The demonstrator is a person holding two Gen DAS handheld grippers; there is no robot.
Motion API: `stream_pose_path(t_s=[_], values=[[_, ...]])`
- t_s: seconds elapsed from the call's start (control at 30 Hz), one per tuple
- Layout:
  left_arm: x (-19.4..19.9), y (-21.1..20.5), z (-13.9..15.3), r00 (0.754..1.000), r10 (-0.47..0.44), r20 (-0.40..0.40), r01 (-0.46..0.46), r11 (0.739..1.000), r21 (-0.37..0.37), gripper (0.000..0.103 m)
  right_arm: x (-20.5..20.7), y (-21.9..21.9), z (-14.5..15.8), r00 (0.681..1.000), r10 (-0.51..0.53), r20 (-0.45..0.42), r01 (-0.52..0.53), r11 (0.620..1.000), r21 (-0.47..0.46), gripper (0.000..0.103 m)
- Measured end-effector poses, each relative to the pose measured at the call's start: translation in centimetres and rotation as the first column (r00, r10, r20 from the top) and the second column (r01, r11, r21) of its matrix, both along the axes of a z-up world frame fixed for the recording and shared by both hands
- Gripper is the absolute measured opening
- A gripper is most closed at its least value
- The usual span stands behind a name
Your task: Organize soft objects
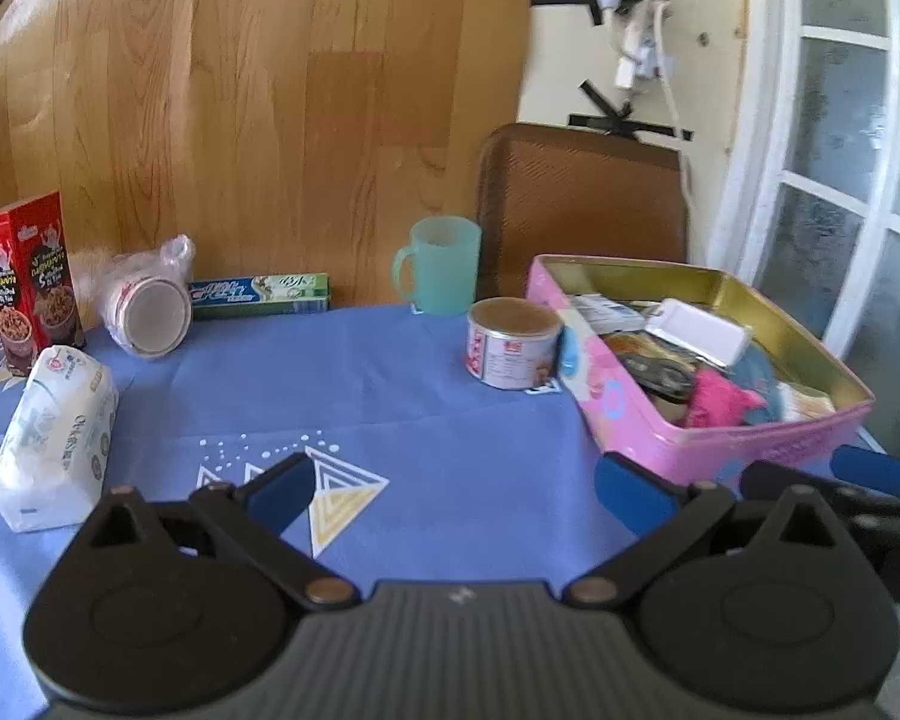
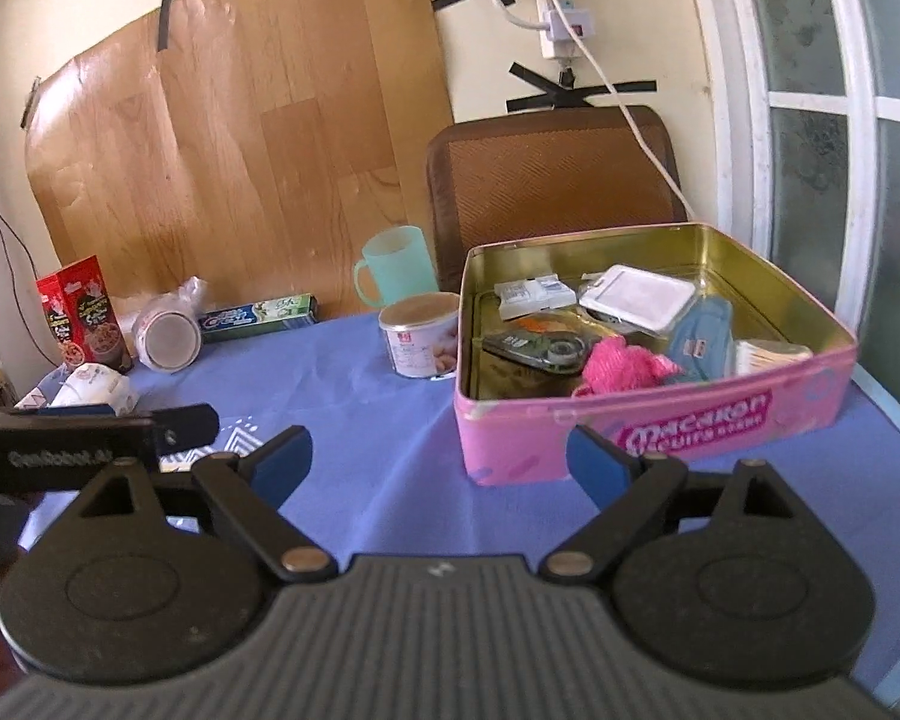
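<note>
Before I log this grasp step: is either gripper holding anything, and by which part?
Nothing is held. The left gripper and right gripper are both open and empty above the blue tablecloth.

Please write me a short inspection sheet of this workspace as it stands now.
Surface: blue tablecloth, patterned.
Job's things: pink cloth inside open pink tin; tissue pack on the cloth.
Clutter: green mug, can, toothpaste box, red snack box, tipped cup.
Grippers: left gripper and right gripper open, empty.
Cables: white cord from wall power strip.
Surroundings: brown chair, window.
</note>
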State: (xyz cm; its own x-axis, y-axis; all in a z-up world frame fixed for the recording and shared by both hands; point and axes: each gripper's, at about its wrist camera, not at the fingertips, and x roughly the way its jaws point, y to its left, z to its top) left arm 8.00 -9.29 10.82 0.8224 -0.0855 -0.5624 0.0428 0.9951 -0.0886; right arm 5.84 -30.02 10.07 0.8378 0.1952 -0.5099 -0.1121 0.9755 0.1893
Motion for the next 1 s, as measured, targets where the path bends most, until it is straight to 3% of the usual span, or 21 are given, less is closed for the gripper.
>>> stream_pose_path(t_s=[0.17, 0.43, 0.83, 1.0], values=[[2.6, 0.3, -0.9, 0.999, 0.032, -0.006, -0.032, 0.999, 0.022, 0.103, 2.1, 0.3, 0.0, 1.000, 0.016, 0.014, -0.016, 0.999, -0.034, 0.094], [5.1, 0.6, -3.4, 0.997, 0.050, -0.063, -0.048, 0.998, 0.033, 0.103, 4.0, -0.3, -1.6, 0.998, -0.057, 0.009, 0.057, 0.998, -0.026, 0.092], [5.7, -2.2, -4.0, 0.995, -0.002, -0.098, 0.006, 0.999, 0.049, 0.103, 3.0, -1.6, -2.1, 0.994, -0.094, 0.052, 0.094, 0.995, 0.013, 0.075], [5.1, -3.0, -3.6, 0.995, -0.010, -0.100, 0.016, 0.998, 0.057, 0.103, 2.0, -2.0, -1.9, 0.991, -0.106, 0.087, 0.105, 0.994, 0.021, 0.074]])
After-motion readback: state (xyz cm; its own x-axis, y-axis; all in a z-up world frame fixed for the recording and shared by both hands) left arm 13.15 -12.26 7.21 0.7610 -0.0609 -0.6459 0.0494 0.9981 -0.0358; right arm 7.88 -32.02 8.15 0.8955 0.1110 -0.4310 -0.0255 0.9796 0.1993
